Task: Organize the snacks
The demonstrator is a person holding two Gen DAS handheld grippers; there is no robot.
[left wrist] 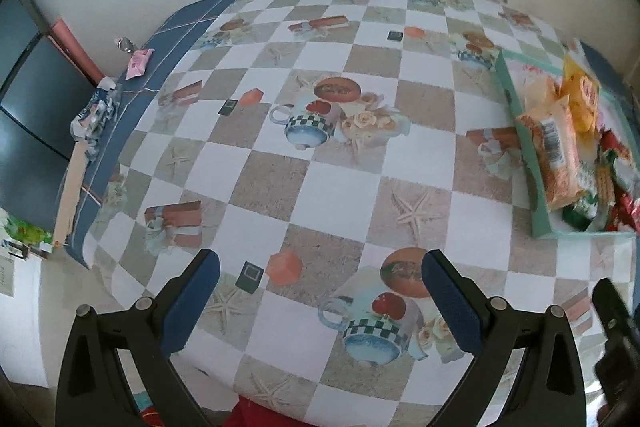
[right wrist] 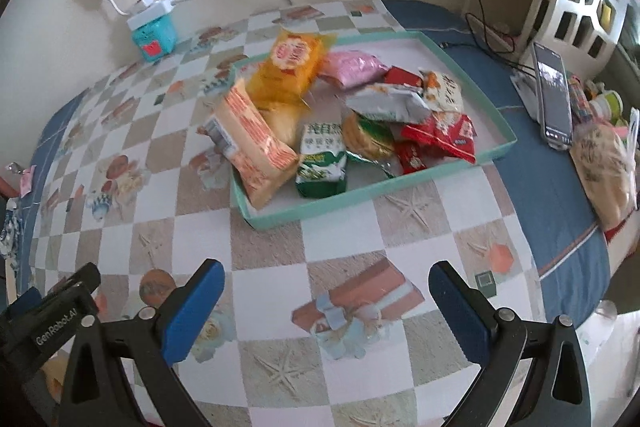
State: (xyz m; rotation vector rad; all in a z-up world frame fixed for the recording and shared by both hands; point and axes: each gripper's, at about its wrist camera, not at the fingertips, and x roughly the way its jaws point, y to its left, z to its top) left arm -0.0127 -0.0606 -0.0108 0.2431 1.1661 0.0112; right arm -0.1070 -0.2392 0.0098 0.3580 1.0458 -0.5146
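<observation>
A table covered in a checked oilcloth printed with teapots, starfish and gift boxes (right wrist: pixel 344 247) stands against a cream wall. On it rests a shallow teal cardboard tray (right wrist: pixel 360 189), heaped with crinkly snack packets: an orange striped bag (right wrist: pixel 256 143), a yellow bag (right wrist: pixel 292 67), a green-and-white pack (right wrist: pixel 322 163). Beyond the tray, by the wall, sits a small turquoise box (right wrist: pixel 154 37). Right of the tray lies a dark phone (right wrist: pixel 552 99). The left gripper (left wrist: pixel 320 301) and the right gripper (right wrist: pixel 326 311) hover before the tray, jaws spread wide, empty.
</observation>
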